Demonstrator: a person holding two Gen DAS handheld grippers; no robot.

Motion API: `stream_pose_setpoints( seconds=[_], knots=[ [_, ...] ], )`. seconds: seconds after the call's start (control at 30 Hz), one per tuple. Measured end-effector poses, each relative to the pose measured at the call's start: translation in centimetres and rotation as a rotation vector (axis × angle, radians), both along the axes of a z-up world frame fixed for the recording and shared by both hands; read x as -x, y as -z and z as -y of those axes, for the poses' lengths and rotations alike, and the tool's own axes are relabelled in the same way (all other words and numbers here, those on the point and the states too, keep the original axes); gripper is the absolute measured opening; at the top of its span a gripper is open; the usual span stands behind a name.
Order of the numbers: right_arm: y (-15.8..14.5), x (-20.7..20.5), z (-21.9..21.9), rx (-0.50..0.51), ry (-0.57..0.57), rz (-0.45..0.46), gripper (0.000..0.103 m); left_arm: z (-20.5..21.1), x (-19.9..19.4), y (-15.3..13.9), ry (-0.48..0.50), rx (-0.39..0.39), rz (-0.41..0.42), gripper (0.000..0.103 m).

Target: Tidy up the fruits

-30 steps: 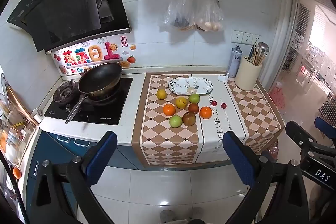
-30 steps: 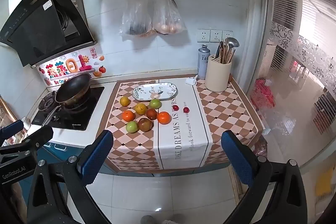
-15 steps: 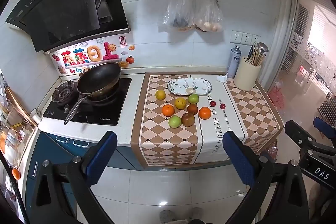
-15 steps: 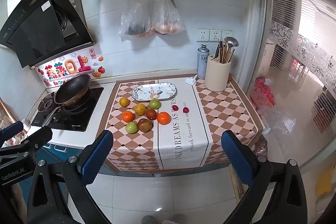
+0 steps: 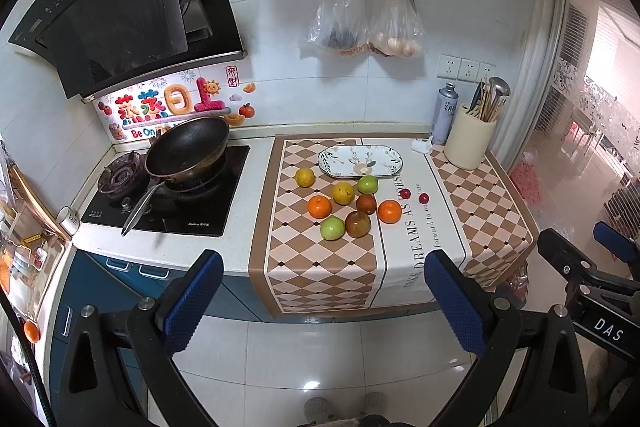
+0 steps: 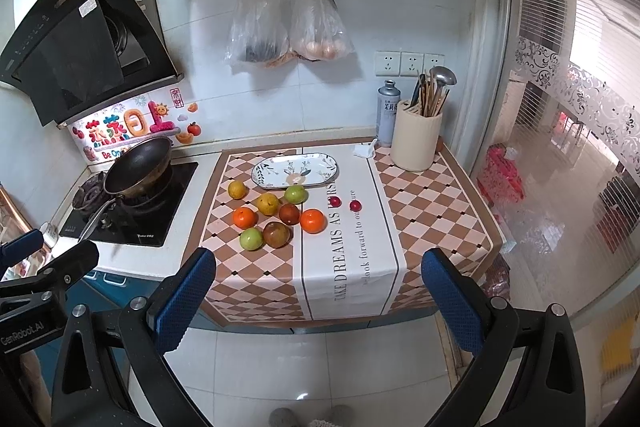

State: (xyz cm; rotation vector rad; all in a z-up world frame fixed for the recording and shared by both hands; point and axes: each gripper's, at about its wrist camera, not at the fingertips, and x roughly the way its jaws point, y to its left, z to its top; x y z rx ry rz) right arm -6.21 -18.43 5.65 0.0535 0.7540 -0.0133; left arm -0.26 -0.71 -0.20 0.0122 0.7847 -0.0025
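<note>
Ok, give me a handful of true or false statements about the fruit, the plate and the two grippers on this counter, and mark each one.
1. The plate has no fruit on it. True.
2. The left gripper is shut on an orange. False: its jaws stand wide open, holding nothing, short of the counter.
3. Two small red fruits lie to the right of the bigger fruit cluster. True.
4. The wok sits on the checked cloth. False: it sits on the stove burner, left of the cloth.
5. The right gripper is open and empty. True.
6. There are three orange fruits on the cloth. False: two show.
</note>
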Motion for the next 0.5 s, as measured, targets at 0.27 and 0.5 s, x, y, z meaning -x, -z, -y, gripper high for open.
stream_pose_setpoints(
  seconds=[0.27,0.5],
  knots=[
    [0.1,-0.1,-0.6,0.002,-0.002,0.0,0.103,-0.4,-0.1,0.5,-0.004,0.008,-0.002,0.103],
    [0.5,-0.3,-1.2,0.009,-0.011,-0.008,0.103,-0.6,-0.1,0.8,-0.004,0.009,-0.009,0.103]
  ],
)
